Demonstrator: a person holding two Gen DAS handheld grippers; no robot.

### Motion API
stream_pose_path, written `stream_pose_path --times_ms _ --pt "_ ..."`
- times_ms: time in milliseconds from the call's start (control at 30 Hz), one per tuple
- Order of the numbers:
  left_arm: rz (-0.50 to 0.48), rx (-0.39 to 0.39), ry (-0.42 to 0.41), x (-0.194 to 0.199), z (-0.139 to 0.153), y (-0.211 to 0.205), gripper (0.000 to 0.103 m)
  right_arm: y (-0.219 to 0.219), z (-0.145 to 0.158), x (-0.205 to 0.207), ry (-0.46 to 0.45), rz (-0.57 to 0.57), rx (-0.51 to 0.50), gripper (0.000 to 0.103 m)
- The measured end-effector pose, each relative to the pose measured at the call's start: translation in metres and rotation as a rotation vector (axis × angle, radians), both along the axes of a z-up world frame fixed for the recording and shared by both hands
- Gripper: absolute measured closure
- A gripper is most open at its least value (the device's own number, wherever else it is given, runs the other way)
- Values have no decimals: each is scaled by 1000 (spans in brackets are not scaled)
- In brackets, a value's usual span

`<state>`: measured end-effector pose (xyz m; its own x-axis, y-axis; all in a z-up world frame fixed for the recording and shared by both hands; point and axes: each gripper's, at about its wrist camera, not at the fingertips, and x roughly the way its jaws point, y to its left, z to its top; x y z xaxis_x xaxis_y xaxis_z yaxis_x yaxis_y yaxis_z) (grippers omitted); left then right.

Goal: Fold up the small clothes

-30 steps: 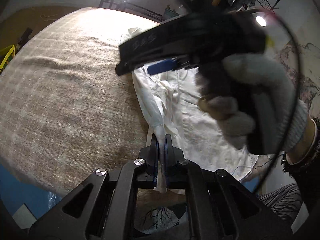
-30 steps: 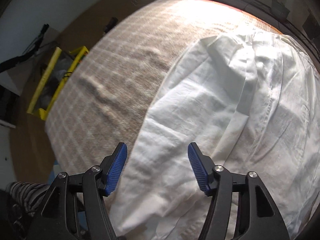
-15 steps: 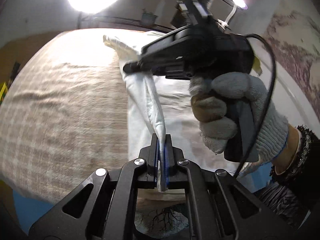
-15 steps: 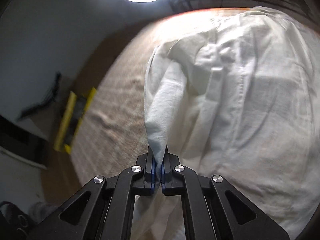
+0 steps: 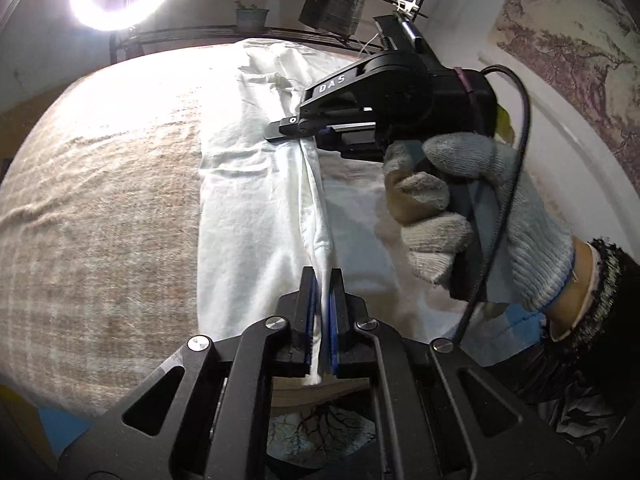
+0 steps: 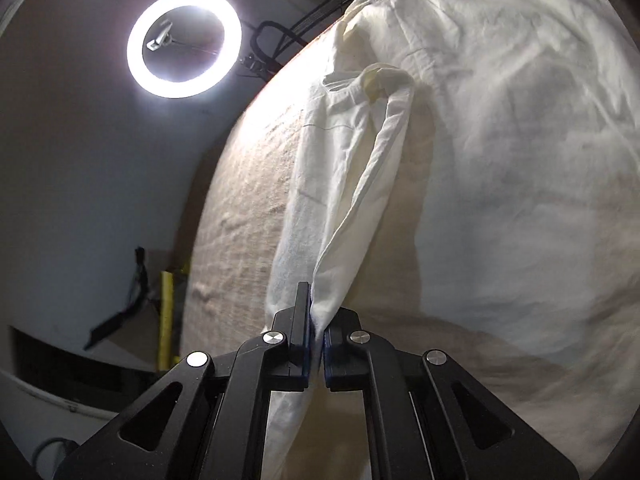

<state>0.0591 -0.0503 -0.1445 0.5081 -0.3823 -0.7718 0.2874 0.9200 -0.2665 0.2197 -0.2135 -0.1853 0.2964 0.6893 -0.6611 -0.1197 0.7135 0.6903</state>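
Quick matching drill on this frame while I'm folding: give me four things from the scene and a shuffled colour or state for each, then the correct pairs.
Things:
1. left gripper
2. ring light
3. blanket
4. glove

States:
A. glowing white circle
B. grey knit, wrapped around a gripper handle
C. shut on the white garment
D. beige plaid, spread under the garment

Pairs: 1-C, 2-A, 3-D, 4-B

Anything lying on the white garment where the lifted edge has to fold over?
Nothing visible. Left gripper and right gripper both pinch the white garment's edge; the spread cloth beside it is bare, on the plaid blanket.
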Motion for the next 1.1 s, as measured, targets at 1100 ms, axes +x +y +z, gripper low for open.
stream_pose_path --times_ms 1100 --pt "111 120 4 -6 -8 47 81 -11 44 -94 -66 183 -298 97"
